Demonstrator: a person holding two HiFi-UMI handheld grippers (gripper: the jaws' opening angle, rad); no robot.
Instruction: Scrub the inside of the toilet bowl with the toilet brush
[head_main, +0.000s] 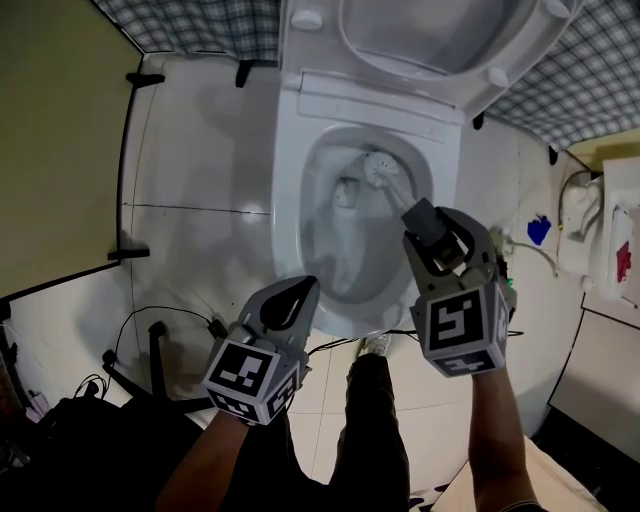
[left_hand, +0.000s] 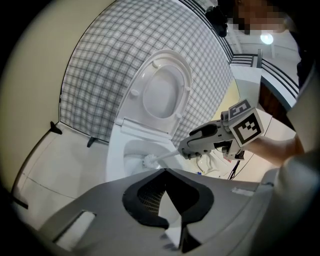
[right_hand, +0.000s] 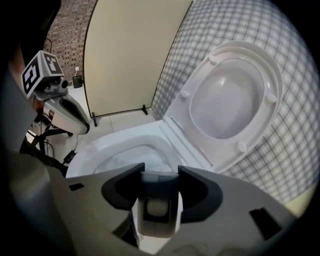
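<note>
Mid-scrub: right claw pinching toilet brush, bristles on toilet bowl's rear wall — front wall likely left. Left claw pressed together, empty, at bowl's front rim.

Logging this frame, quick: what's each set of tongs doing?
Left tongs: closed, empty.
Right tongs: closed on the brush.
</note>
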